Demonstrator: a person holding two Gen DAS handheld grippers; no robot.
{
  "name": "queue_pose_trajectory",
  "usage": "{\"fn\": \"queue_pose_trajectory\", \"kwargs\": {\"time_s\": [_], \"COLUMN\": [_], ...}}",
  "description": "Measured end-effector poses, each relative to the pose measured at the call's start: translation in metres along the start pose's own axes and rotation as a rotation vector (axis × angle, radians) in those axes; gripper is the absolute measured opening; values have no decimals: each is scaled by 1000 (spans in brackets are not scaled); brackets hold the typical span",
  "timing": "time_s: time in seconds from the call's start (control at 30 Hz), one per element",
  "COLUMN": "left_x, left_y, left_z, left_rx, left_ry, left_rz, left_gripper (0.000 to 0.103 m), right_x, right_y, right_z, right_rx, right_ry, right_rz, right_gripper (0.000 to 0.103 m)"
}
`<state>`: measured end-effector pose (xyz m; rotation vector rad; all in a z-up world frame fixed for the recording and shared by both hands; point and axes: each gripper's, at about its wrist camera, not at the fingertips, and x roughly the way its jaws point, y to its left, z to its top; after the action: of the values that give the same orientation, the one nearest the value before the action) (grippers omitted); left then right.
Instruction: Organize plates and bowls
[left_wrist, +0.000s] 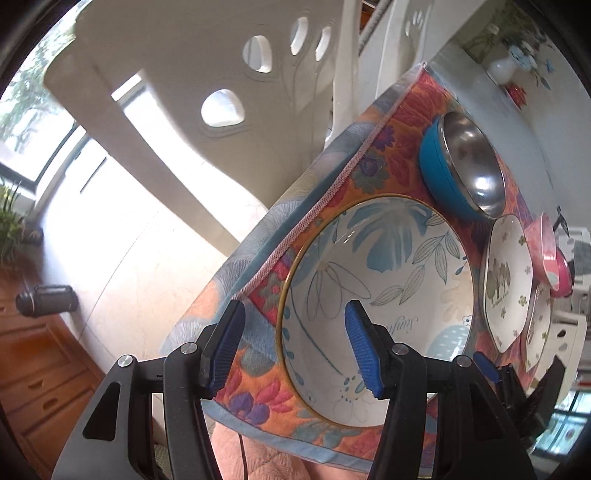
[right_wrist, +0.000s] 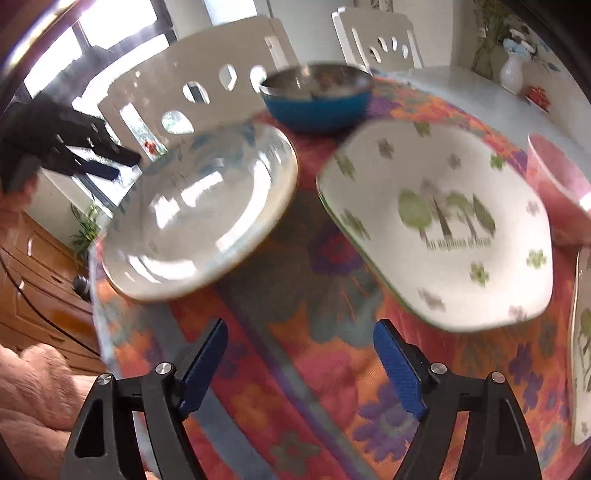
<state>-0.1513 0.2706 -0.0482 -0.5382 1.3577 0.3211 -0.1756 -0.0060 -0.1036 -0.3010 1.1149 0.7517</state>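
A large round plate with blue leaf prints lies on the flowered tablecloth. My left gripper is open and straddles the plate's near rim, one pad over the cloth, the other over the plate's inside; neither presses on it. My right gripper is open above bare cloth with nothing between its fingers. Beyond are a blue bowl with a steel inside, a white tree-print plate, a second one and a pink bowl.
White chairs stand against the far table edge. A white vase sits on the bare table top beyond the cloth. A wooden cabinet is at the left. A pink fuzzy sleeve shows at lower left.
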Motion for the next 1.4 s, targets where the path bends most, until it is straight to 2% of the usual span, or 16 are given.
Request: {"fn": "queue_pose_trajectory", "kwargs": {"time_s": [0.03, 0.07, 0.1, 0.13, 0.2, 0.27, 0.43, 0.67, 0.87, 1.23, 1.4], "left_x": [0, -2, -3, -2, -2, -4, -16, -34, -42, -33, -34], "left_y": [-2, -2, -1, -4, -5, -5, -5, -8, -19, -6, -3], "left_z": [-2, -5, -7, -8, -11, -14, -14, -1, 8, 14, 21], "left_rx": [-11, -28, -41, -53, -83, -113, -172, -216, -197, -183, -155], "left_ry": [-4, -11, -15, -17, -17, -21, -42, -91, -118, -88, -89], "left_rz": [6, 13, 16, 20, 32, 25, 19, 11, -23, -52, -90], "left_gripper": [54, 54, 54, 54, 54, 54, 54, 54, 54, 54, 54], "right_x": [-3, 0, 7, 14, 16, 16, 19, 19, 19, 19, 19], "right_y": [2, 6, 8, 13, 14, 9, 10, 11, 11, 10, 10], "right_z": [-5, -4, -4, -3, -6, -7, -7, -7, -7, -7, -7], "right_rx": [-43, -80, -114, -162, -186, -169, -176, -177, -177, -177, -177], "right_ry": [-48, -67, -69, -92, -138, -139, -138, -139, -138, -138, -138], "right_rz": [3, -9, -34, -79, -72, -49, -58, -59, -59, -59, -59], "right_gripper": [87, 98, 103, 103, 103, 103, 103, 103, 103, 103, 103]}}
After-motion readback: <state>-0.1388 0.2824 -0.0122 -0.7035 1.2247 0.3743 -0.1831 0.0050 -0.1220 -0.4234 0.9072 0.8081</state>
